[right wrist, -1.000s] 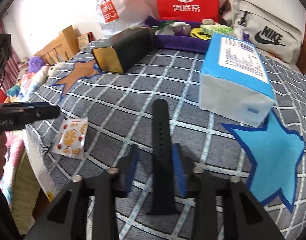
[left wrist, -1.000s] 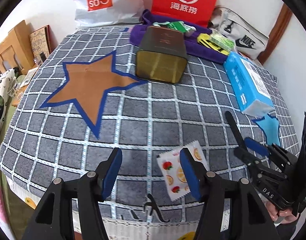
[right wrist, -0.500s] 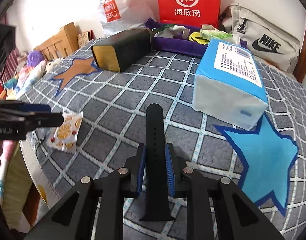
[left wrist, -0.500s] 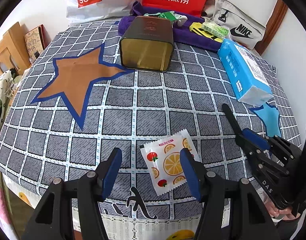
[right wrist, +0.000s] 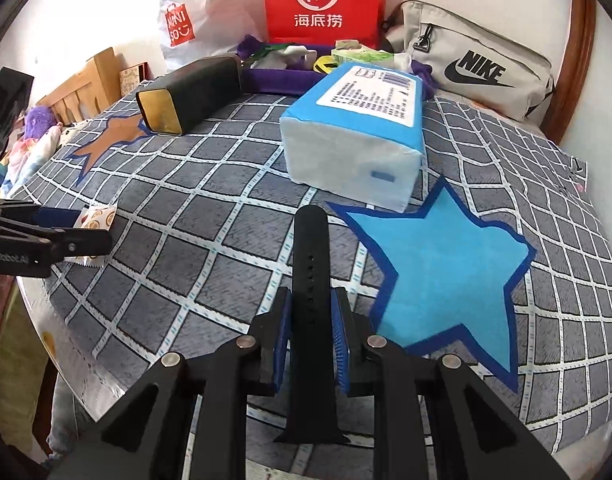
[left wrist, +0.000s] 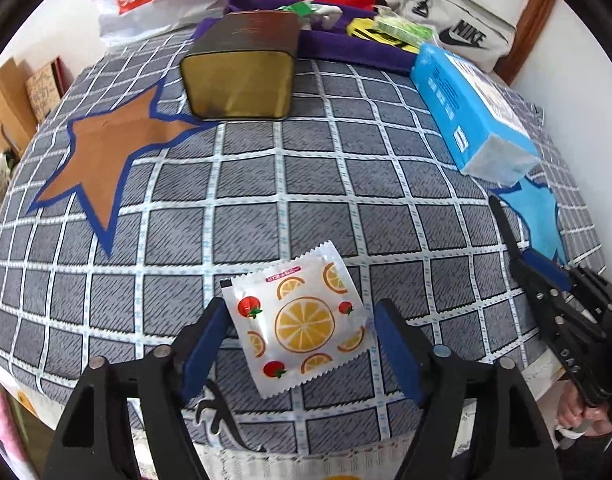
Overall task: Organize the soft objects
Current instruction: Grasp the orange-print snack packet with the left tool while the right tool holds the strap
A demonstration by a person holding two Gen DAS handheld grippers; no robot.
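The right gripper (right wrist: pixel 311 320) has its blue-padded fingers closed on the black rubbery perforated watch strap (right wrist: pixel 311 248), which lies near the front edge of the bed, its far end just short of the light-blue felt star (right wrist: pixel 445 276). The pads press the strap's two long edges partway along its length. It looks light, limp and somewhat grippy, so I judge it will droop at both ends when lifted; a hold nearer the middle would balance it better.

The left gripper (left wrist: pixel 298 344) is wide open, its fingers (left wrist: pixel 204 344) straddling the white crinkly plastic sachet printed with orange slices and tomatoes (left wrist: pixel 302 326), which lies flat close to the bed's front edge. The near pad looks to be just beside the sachet's edge; whether it touches I cannot tell. The sachet seems thin, feather-light and slick, with serrated sealed ends, so closing across its width is likely to buckle it upward rather than crush it.

The grey checked bedcover (left wrist: pixel 306 184) is soft woven cloth and will give under pressure. Toward the far edge lies a dark rectangular tin with a gold interior (left wrist: pixel 242 76), open end forward, and a blue-and-white soft tissue pack (right wrist: pixel 357 140) toward the right edge.
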